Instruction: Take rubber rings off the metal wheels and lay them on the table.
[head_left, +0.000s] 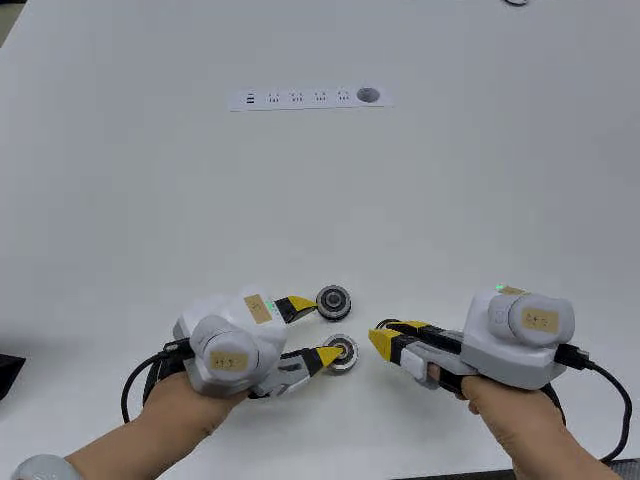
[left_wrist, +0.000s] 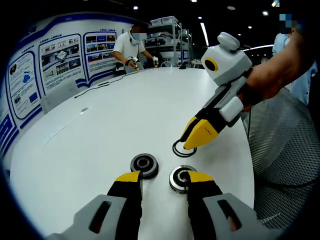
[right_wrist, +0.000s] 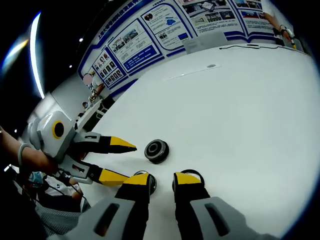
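White desk (head_left: 320, 200) held two metal wheels (head_left: 342, 353); your left tongs (head_left: 318, 329) gaped at their nine o'clock, right tongs (head_left: 382, 341) slightly apart at three, by a rubber ring (head_left: 383, 324).

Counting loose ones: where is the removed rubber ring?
In the head view, the rubber ring sits at the right tool's tip, just right of the nearer metal wheel.

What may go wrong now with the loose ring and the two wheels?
The rubber ring lies at the tips of the right gripper; it may catch on a jaw and be dragged. The left gripper is open with one jaw at the near wheel; a push may knock it into the far wheel.
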